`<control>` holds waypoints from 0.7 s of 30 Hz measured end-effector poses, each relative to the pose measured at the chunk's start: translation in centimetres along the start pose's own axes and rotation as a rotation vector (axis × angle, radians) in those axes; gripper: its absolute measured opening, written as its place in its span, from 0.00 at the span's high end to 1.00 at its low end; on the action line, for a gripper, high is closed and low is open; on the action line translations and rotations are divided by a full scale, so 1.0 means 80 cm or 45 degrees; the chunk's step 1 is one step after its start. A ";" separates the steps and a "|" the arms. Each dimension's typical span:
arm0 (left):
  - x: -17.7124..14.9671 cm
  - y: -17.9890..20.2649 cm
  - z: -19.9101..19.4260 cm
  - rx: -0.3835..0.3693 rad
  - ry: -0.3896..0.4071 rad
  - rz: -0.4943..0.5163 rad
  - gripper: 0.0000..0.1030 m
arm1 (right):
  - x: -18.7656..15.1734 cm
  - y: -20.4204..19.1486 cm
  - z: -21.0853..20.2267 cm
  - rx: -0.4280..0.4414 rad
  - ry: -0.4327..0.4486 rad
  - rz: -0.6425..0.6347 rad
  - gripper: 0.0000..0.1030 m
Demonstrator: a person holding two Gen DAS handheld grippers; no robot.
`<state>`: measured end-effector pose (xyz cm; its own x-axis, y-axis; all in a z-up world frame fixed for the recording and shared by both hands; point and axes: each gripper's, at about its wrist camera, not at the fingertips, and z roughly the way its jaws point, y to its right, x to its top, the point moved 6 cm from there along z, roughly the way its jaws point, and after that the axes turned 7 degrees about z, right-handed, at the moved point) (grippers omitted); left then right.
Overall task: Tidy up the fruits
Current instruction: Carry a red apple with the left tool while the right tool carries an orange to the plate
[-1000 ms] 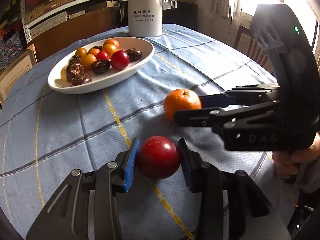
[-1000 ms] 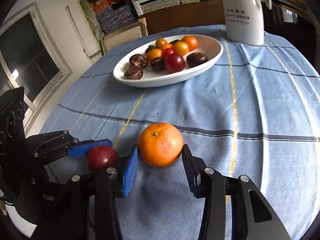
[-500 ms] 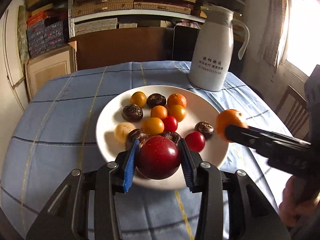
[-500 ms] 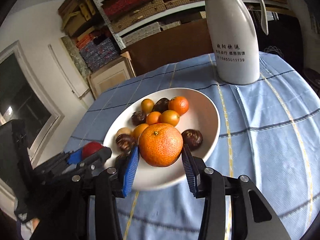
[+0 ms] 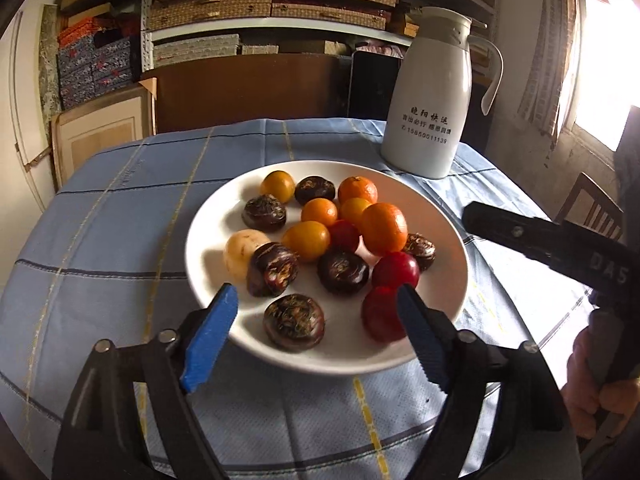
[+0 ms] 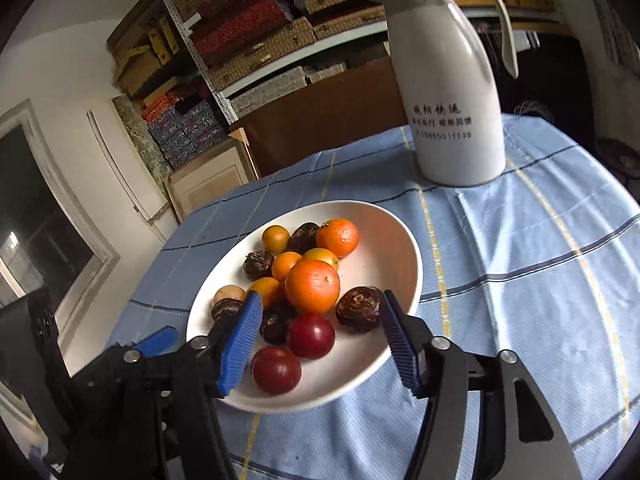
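1. Hovering over the near rim of the white plate (image 5: 448, 240), the left gripper (image 5: 318, 312) has its blue pads spread wide, holding nothing.
2. Just ahead of its right pad, a red plum (image 5: 382, 314) lies on the plate beside a second red fruit (image 5: 396, 270).
3. Spread wide as well and empty, the right gripper (image 6: 320, 320) hangs above the plate's near edge.
4. Between and beyond its pads, the large orange (image 6: 313, 286) rests among the other fruit at the plate's middle.
5. A white jug (image 6: 452, 100) stands upright on the blue checked tablecloth (image 6: 520, 280) toward the table's far edge.
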<state>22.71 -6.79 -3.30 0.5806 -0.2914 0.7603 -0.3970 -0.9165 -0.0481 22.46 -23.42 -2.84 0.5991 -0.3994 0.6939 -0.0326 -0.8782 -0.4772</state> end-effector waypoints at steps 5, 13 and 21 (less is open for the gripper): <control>-0.026 0.002 -0.019 0.078 -0.002 0.010 0.12 | -0.033 -0.001 -0.026 -0.036 0.011 -0.058 0.32; -0.059 0.002 -0.077 0.187 0.065 -0.023 0.05 | -0.089 -0.007 -0.077 -0.136 0.070 -0.171 0.12; -0.080 -0.008 -0.105 0.238 0.070 -0.076 0.05 | -0.105 -0.021 -0.098 -0.202 0.145 -0.275 0.04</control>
<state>13.24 -2.03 -2.71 0.5574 -0.2246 0.7993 -0.2216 -0.9680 -0.1174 11.19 -20.70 -3.64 0.5126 -0.2177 0.8306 -0.0441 -0.9727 -0.2277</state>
